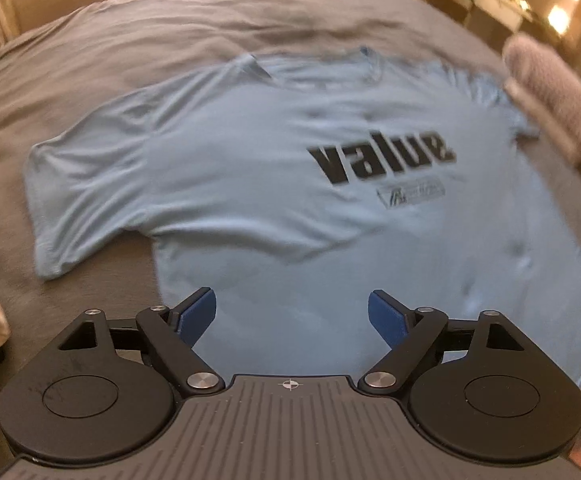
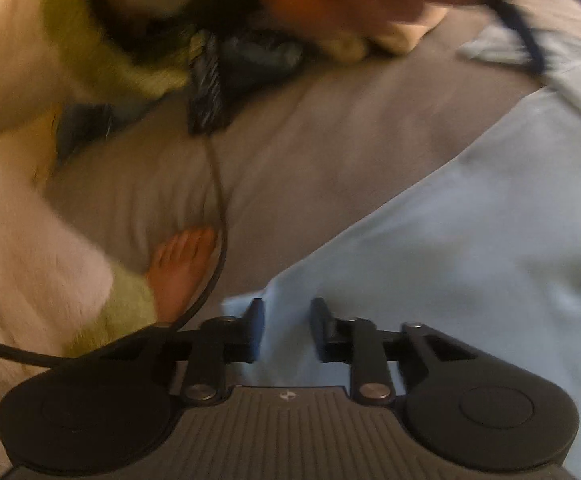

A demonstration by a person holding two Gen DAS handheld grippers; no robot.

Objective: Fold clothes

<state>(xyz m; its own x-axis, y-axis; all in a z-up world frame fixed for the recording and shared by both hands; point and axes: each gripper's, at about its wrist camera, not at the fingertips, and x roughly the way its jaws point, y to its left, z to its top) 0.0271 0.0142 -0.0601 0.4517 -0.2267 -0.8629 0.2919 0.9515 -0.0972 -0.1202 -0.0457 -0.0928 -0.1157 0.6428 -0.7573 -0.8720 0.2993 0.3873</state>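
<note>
Light-blue "value" T-shirt (image 1: pixel 274 184): I see it spread flat, print up, on the grey bed (image 1: pixel 130 40). Left gripper (image 1: pixel 291 312): jaws wide, empty, above the hem. Right gripper (image 2: pixel 286 316): jaws narrow, shirt fabric between them; whether the pads pinch it, I cannot tell.

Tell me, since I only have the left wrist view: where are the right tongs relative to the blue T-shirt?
Observer: The right tongs sit at the edge of the T-shirt, narrowed, with blue fabric between them. It is too blurred to say whether they pinch it.
Operator: Anything near that edge?
Observer: A bare foot rests on the grey bedcover, just left of the shirt.
Operator: Any snag hazard?
Observer: A black cable curves past the foot toward the body of the tongs.
</note>
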